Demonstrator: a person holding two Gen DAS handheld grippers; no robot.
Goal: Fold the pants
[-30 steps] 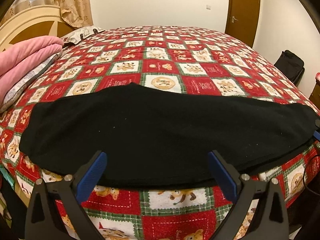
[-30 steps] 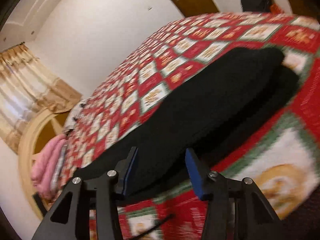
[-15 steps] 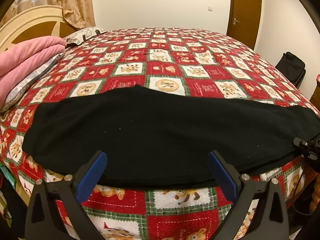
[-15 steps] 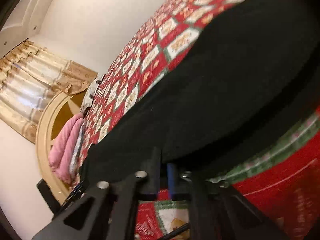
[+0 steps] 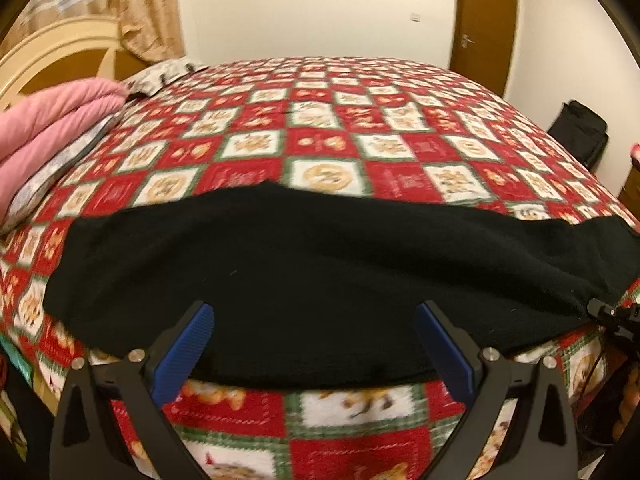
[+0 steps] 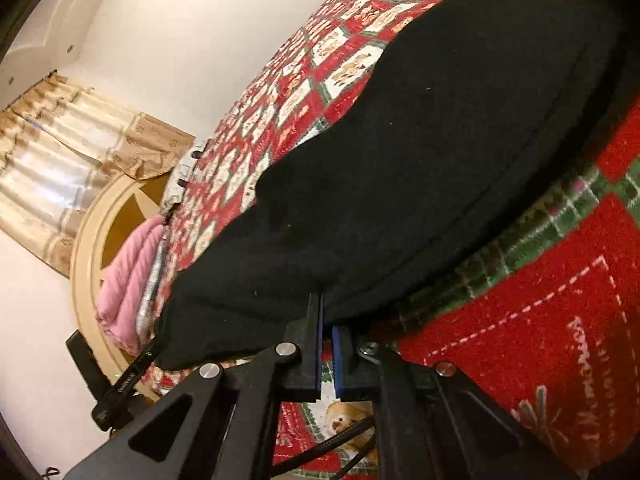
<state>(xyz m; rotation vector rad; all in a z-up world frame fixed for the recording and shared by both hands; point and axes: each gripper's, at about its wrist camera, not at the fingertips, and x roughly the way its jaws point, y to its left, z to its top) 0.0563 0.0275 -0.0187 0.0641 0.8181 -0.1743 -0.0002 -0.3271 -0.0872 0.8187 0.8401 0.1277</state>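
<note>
While the black pants (image 5: 312,276) lie stretched lengthwise along the near edge of the bed (image 5: 360,412), two tools work at that edge. The bed wears a quilt (image 5: 332,144) of red and white squares with green borders, and the pants cover its near strip from close to the headboard end almost to the foot end, their front hem running just inside the edge. The left tool (image 5: 314,344) hovers above the middle of the pants with its blue-padded fingers (image 5: 188,344) spread wide and nothing between them. The right tool (image 6: 327,354) sits at the foot end of the near edge, its fingers drawn almost together with only a thin slit between the pads, pinching the hem of the pants at their tips; from the left view its black tip (image 5: 608,314) shows at the right end of the cloth. A folded pink blanket (image 5: 52,128) rests at the headboard end, beside a pale pillow (image 5: 160,76). A brown door (image 5: 486,24) stands beyond the far corner, and a black bag (image 5: 580,132) sits on the floor past the foot of the bed.
</note>
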